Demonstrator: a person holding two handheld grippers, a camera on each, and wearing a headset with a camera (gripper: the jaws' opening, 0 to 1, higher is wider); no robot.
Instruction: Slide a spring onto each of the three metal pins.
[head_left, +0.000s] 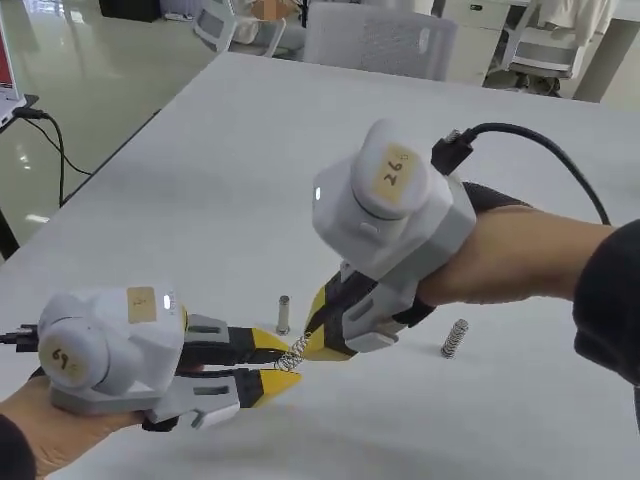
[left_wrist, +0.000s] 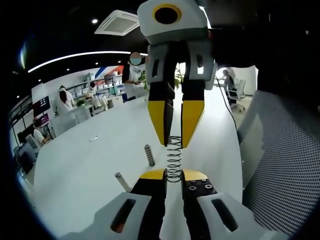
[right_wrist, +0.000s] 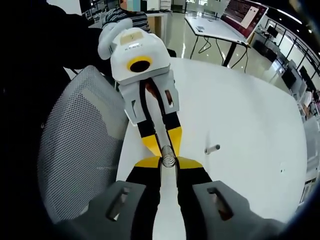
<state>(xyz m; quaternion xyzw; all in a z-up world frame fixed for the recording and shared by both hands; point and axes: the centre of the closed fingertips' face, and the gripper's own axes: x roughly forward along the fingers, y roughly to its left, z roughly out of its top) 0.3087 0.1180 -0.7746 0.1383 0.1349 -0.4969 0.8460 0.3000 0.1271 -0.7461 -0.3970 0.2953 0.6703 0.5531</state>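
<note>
White worktop (head_left: 200, 180). Left hand-held gripper (left_wrist: 173, 175) and right hand-held gripper (right_wrist: 169, 162) meet tip to tip, each pinched on one end of the spring (left_wrist: 174, 156). Left gripper view adds spring-loaded pin (left_wrist: 149, 155) left of jaws. Right gripper view: bare pin (right_wrist: 212, 148), right.

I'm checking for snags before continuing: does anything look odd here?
One spring is clamped at both ends, left gripper on one, right gripper on the other, and its coils look pulled apart. Nothing else stands out.
</note>
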